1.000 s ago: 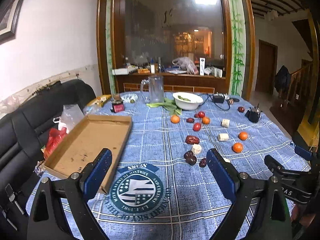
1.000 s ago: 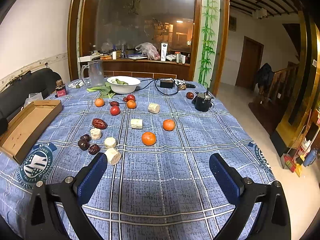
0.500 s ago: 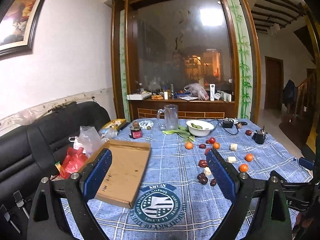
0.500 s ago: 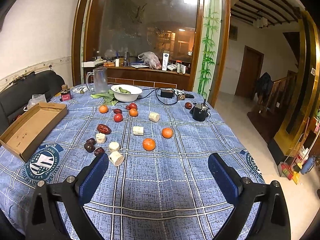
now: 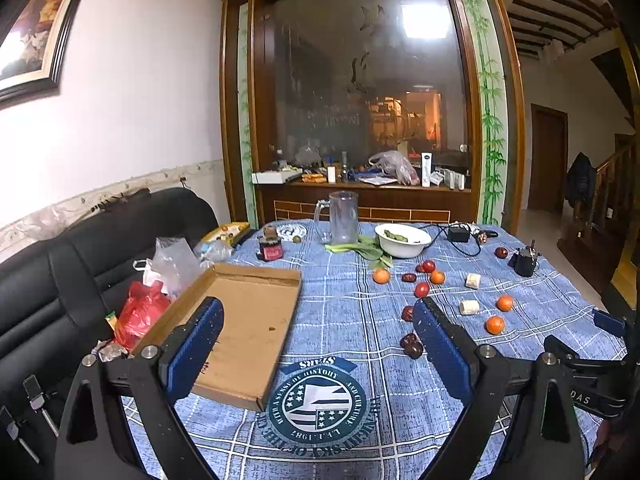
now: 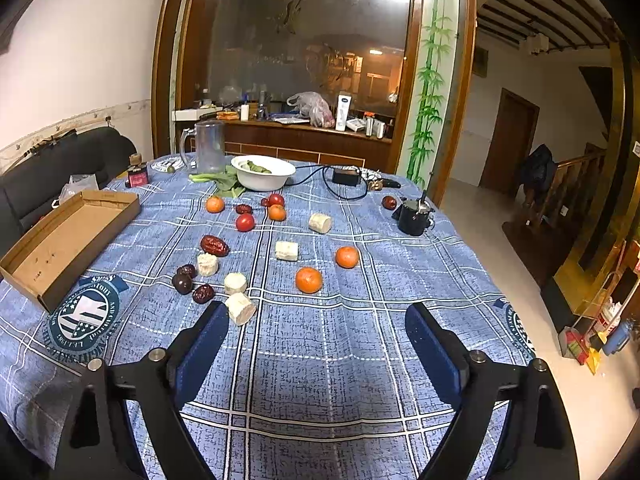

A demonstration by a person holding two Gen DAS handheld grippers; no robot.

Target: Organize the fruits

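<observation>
Fruit scattered on the worktop, nothing yet gathered; both grippers empty above it.

The left gripper (image 5: 316,344) is held with fingers wide apart over the cardboard tray (image 5: 240,320); the right gripper (image 6: 316,348) has just been narrowing its fingers, though they stand apart with nothing between them. The nearest orange (image 6: 308,280) would best be approached from above and straddled across its middle, then closed on gently, since round, smooth-skinned fruit is likely to roll off. The oranges look firm and glossy; the red dates (image 6: 214,245) are wrinkled and dark, lying among pale cut chunks (image 6: 240,309) on the blue checked cloth (image 6: 320,360), well apart from the empty tray.
</observation>
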